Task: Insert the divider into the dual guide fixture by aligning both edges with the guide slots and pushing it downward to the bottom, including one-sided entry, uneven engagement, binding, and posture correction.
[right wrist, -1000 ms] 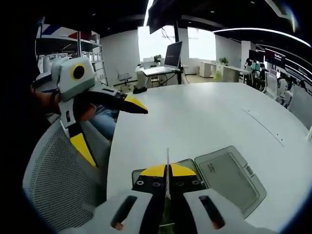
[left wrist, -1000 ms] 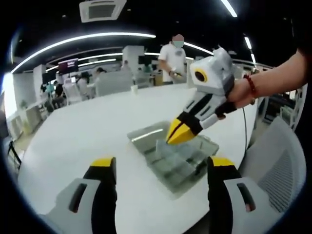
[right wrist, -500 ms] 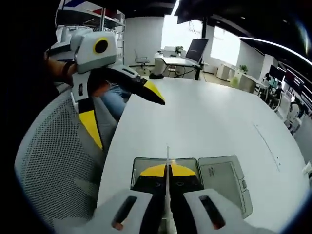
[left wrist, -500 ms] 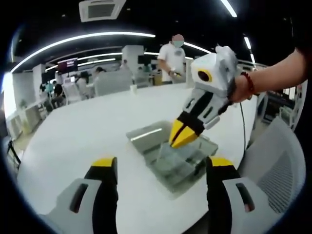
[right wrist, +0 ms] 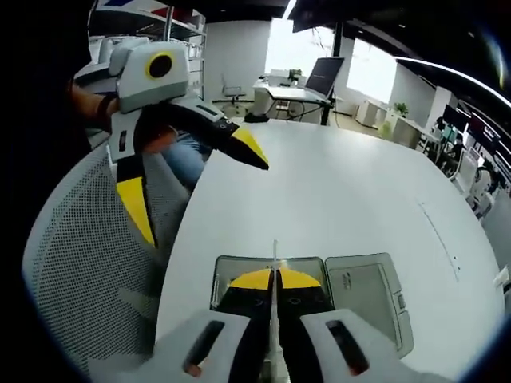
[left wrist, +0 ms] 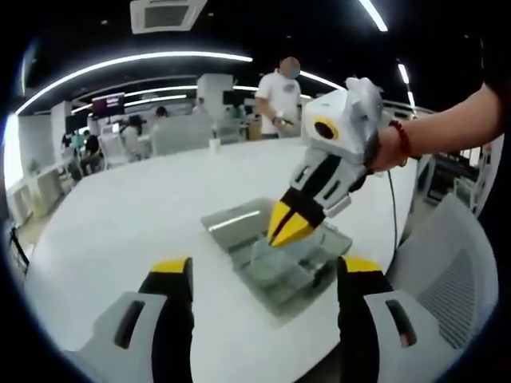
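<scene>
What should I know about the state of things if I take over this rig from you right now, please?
Right tool: shut on the divider, a thin clear sheet held edge-on above the open fixture.
Left tool: open, empty, hovering short of the fixture.
Fixture sits on the white table, its lid lying open beside it.
Done: divider picked up and brought over.
Left: engage both slots, push to the bottom; slot engagement can't be judged.

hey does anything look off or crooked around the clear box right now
Nothing stands out. The clear box sits flat on the white table, lid open beside it, and the right tool holds the thin divider upright over it.
</scene>
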`<action>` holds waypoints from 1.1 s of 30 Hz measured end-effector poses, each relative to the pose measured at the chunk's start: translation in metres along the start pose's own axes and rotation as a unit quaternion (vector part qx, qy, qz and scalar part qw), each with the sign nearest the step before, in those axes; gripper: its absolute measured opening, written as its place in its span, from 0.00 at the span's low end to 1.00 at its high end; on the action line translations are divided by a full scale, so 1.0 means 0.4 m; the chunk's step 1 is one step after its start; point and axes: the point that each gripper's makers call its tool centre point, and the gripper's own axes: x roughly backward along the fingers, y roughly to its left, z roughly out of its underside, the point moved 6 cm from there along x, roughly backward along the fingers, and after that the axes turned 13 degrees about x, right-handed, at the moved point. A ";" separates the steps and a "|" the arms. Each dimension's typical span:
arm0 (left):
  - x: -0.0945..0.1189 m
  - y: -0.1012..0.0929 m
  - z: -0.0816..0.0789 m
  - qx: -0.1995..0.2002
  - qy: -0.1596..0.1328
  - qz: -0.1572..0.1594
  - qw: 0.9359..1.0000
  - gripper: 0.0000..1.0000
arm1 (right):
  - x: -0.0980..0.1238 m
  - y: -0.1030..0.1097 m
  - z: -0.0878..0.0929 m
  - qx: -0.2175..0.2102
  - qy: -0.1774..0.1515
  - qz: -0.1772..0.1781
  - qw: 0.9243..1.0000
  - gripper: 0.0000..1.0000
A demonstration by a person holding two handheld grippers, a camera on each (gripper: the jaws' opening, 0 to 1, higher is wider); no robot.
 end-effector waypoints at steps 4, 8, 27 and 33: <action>-0.003 -0.006 0.004 -0.004 0.006 0.007 1.000 0.71 | -0.006 -0.001 0.001 0.007 0.008 -0.002 1.000 0.00; -0.006 -0.010 0.008 -0.005 0.013 0.012 1.000 0.71 | -0.014 0.002 0.008 0.003 0.006 -0.004 1.000 0.00; -0.010 -0.011 0.014 -0.001 0.022 0.016 1.000 0.70 | -0.034 0.003 0.019 0.015 0.012 -0.027 0.999 0.00; -0.011 -0.009 0.016 0.001 0.024 0.016 1.000 0.70 | -0.051 0.008 0.029 0.016 0.028 -0.030 0.999 0.00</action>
